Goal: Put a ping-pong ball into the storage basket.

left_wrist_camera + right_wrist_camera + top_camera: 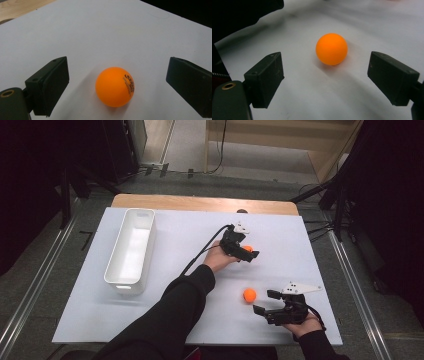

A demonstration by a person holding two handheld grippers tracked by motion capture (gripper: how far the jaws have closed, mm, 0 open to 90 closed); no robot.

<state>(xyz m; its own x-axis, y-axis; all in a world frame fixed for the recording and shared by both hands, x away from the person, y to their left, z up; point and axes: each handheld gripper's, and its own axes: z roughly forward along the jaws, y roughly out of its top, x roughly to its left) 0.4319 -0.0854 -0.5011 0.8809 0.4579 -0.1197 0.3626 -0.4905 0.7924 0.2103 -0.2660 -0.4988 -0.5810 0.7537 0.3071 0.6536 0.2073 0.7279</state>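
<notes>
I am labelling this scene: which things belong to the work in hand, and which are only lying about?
In the work:
- left gripper, open around the far orange ball
- right gripper, open, facing the near orange ball

Lying about:
- white bin, apart at the left
- white table sheet

You've got 2 bright orange balls here. The far ball (115,86) has dark printed lettering on 1 side, while the near ball (331,49) looks plain orange all over. Both your left gripper (243,251) and right gripper (267,302) are black, each with a pale grey plate on top. The bin (131,251) is plain white, sitting on a white sheet (175,310) over a light wood table (200,202). Your sleeve (165,320) is black.
</notes>
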